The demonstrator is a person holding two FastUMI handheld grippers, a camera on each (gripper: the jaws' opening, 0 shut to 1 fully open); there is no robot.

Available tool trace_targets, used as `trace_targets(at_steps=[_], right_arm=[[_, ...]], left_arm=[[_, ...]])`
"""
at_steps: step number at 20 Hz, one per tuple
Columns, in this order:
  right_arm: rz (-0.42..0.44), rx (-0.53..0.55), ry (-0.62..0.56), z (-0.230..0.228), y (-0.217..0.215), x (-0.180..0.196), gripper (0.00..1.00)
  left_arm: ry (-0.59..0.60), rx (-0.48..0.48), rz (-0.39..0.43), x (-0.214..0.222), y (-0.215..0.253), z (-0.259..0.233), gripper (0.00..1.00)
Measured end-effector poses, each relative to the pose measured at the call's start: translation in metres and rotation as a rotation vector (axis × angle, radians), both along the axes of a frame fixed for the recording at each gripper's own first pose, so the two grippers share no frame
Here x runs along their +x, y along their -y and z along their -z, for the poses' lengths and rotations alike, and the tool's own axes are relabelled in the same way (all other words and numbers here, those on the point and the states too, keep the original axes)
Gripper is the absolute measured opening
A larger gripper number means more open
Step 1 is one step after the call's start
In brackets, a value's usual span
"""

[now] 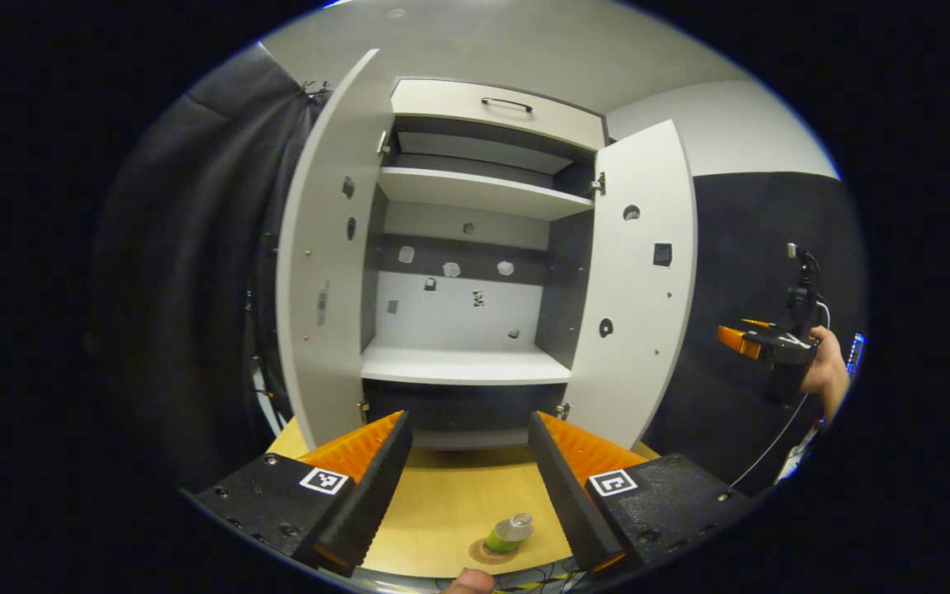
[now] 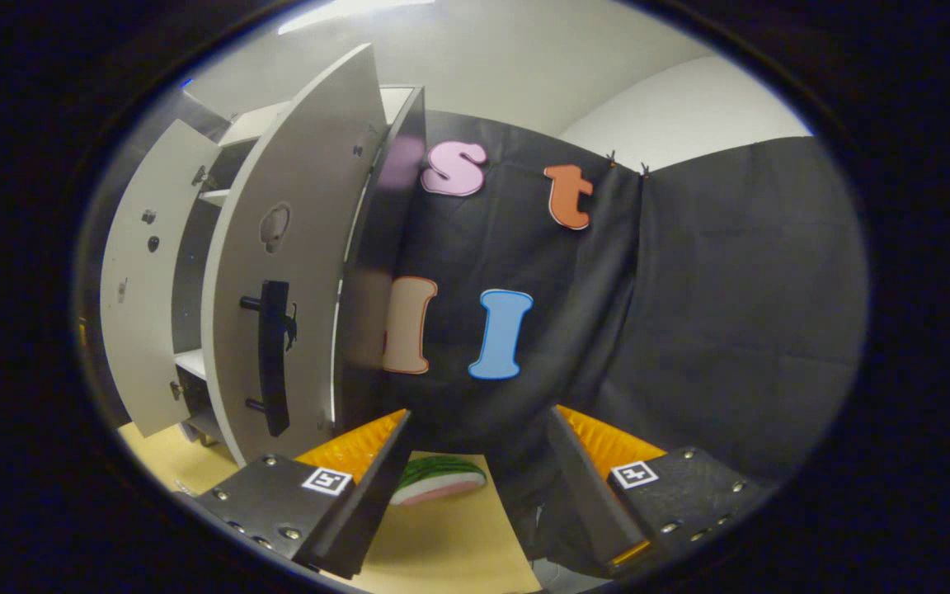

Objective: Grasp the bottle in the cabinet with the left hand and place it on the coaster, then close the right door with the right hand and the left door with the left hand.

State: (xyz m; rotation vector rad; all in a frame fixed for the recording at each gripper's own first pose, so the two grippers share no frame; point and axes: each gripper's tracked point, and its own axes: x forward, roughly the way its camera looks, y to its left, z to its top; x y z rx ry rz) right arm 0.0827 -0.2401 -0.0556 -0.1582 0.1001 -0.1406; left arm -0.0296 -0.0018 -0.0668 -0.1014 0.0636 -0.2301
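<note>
A small green bottle (image 1: pixel 510 533) with a silver cap stands on a round coaster (image 1: pixel 487 553) on the wooden table, low in the left gripper view. My left gripper (image 1: pixel 471 474) is open above and behind it, holding nothing, and faces the white cabinet (image 1: pixel 467 272). Both doors hang open: the left door (image 1: pixel 322 272) and the right door (image 1: pixel 636 289). The cabinet shelves are bare. My right gripper (image 1: pixel 743 338) is off to the right in a hand. In the right gripper view that gripper (image 2: pixel 475 487) is open, beside the right door (image 2: pixel 293 272) with its black handle (image 2: pixel 273 355).
A watermelon slice (image 2: pixel 438 478) lies on the wooden table (image 2: pixel 458 536) between the right gripper's fingers. A drawer with a handle (image 1: pixel 506 102) tops the cabinet. Black cloth hangs on both sides. A fingertip (image 1: pixel 468 582) shows at the table's near edge.
</note>
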Motion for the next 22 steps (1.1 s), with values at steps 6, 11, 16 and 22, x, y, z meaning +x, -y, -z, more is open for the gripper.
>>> trace_targets(at_steps=[6,11,16,22], right_arm=[[-0.185,0.121,0.029,-0.008,-0.074,0.051,0.99],[-0.198,0.018,0.063,-0.014,-0.096,0.049,0.88],[-0.235,0.077,0.039,-0.007,-0.124,0.044,0.88],[-0.213,0.100,0.017,-0.002,-0.149,0.051,0.88]], left_arm=[[0.010,0.049,-0.228,-0.031,-0.071,-0.001,0.91],[0.028,0.041,-0.296,-0.047,-0.110,-0.009,0.91],[0.060,0.026,-0.301,-0.035,-0.127,-0.027,0.90],[0.088,0.042,-0.258,-0.004,-0.128,-0.040,0.90]])
